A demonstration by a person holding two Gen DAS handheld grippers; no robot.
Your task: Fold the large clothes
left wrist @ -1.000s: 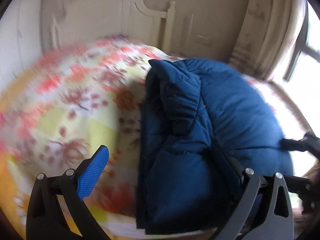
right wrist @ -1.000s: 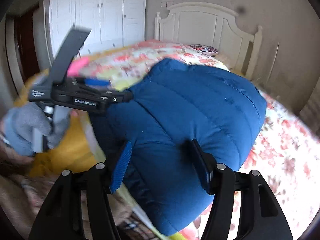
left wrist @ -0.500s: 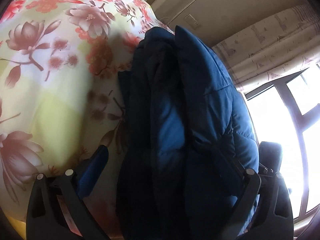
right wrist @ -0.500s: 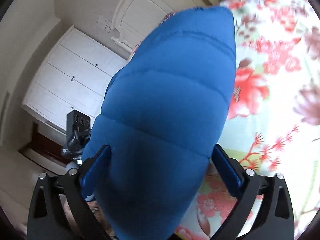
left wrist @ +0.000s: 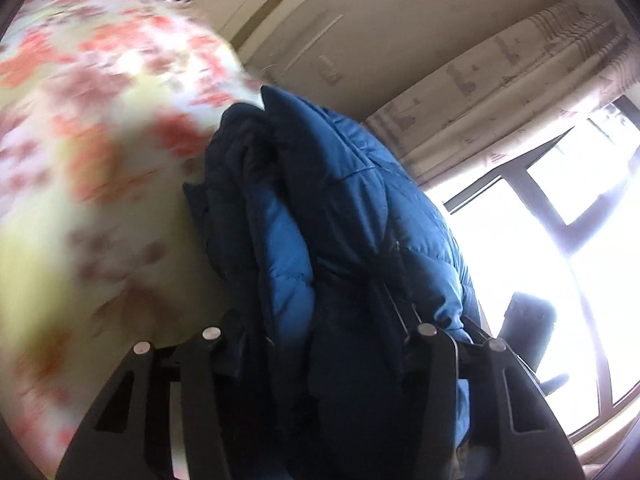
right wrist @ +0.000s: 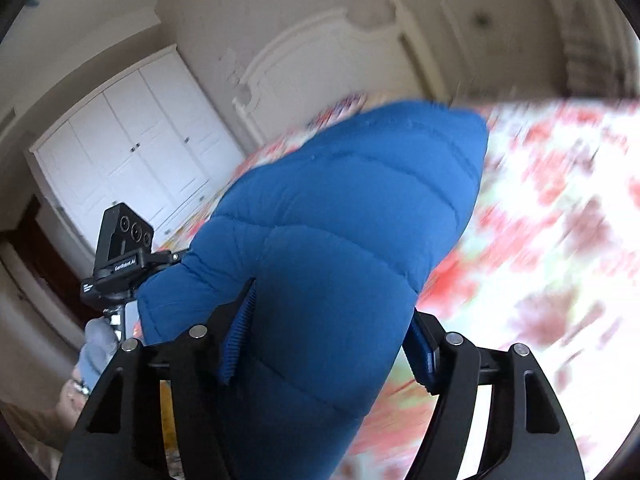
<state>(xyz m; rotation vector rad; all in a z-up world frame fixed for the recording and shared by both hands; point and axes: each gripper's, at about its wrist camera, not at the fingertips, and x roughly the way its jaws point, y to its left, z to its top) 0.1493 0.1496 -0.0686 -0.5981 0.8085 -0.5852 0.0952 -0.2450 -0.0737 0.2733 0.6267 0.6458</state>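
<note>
A blue puffer jacket (left wrist: 348,200) lies folded into a thick bundle on the floral bedspread (left wrist: 100,160). My left gripper (left wrist: 320,332) straddles one end of the bundle, its jaws closing, and the dark layered folds fill the gap and hide the pads. From the other side, the right gripper (right wrist: 332,332) is also closing on the jacket (right wrist: 360,200), with both ribbed blue pads (right wrist: 240,336) pressing into the padding. In the right wrist view the left gripper's camera body (right wrist: 124,240) shows past the jacket's left edge, held by a hand in a grey sleeve (right wrist: 96,348).
The bedspread (right wrist: 560,200) stretches away to the right of the jacket. A white headboard (right wrist: 320,60) and a white wardrobe (right wrist: 120,148) stand behind the bed. On the left gripper's side there is a curtain (left wrist: 500,80), a bright window (left wrist: 560,220) and a dark chair (left wrist: 528,320).
Both pairs of jaws stood wide around the jacket half a second ago and have since narrowed onto it. Both views have rolled and shifted along the bundle.
</note>
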